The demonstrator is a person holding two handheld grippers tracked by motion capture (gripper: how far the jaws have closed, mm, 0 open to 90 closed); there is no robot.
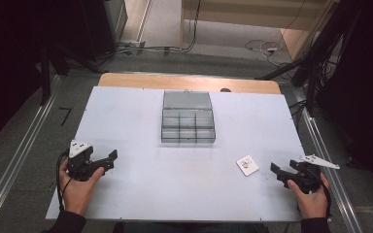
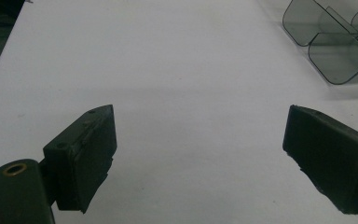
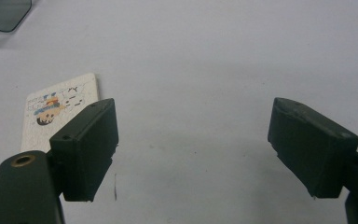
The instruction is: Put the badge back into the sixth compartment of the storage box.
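Note:
A clear plastic compartment box [image 1: 188, 119] with its lid open stands at the middle of the white table [image 1: 141, 179]; its corner [image 2: 335, 46] shows at the top right of the left gripper view. A small white square card with a coloured cartoon print [image 1: 247, 164] lies flat near the front right, and also shows as the card [image 3: 58, 109] just left of my right gripper's left jaw. My left gripper [image 1: 110, 162] [image 2: 200, 154] rests at the front left, open and empty. My right gripper [image 1: 278, 174] [image 3: 193, 147] sits at the front right beside the card, open and empty.
The table's wooden back edge [image 1: 189, 80] shows behind the white sheet. Metal rails [image 1: 19, 160] run along both sides on the floor, with cables and stands [image 1: 267, 48] beyond the far end. Bare white surface lies between both grippers and the box.

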